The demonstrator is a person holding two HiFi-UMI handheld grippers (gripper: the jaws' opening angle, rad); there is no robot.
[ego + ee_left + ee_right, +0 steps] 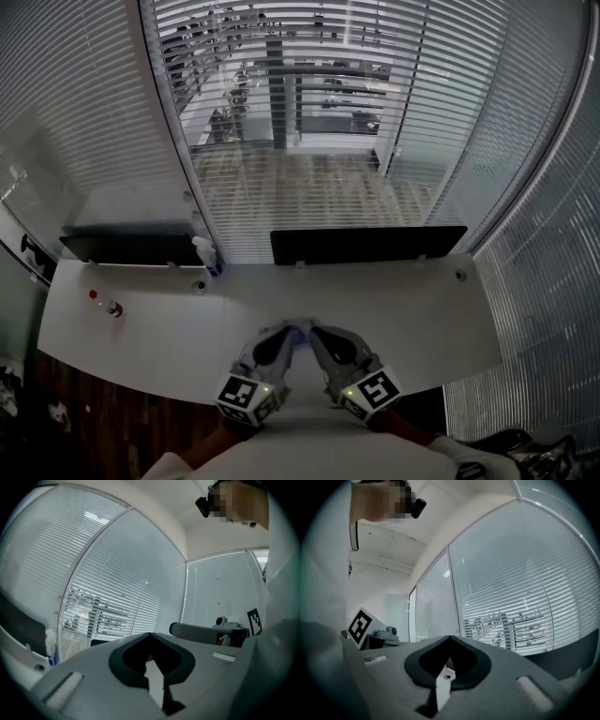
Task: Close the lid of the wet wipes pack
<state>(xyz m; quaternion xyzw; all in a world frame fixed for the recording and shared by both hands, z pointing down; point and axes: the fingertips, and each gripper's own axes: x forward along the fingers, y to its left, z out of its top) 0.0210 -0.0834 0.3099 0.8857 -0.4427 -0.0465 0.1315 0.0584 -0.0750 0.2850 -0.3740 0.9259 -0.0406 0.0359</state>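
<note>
No wet wipes pack shows in any view. In the head view both grippers sit side by side over the near edge of the white desk [394,300], angled inward so their tips almost meet. My left gripper [296,330] has its jaws together with nothing between them; the left gripper view shows the same shut tip [150,634] pointing level at the window blinds. My right gripper [315,330] is shut too and holds nothing, its tip [450,638] also facing the blinds. Each gripper view catches the other gripper's marker cube [253,620] [361,625] at its edge.
Two dark panels [367,244] [131,247] stand along the desk's far edge before the blinds. A white spray bottle [206,253] stands between them. A small red object [92,294] and a small bottle [113,308] lie on the desk's left side.
</note>
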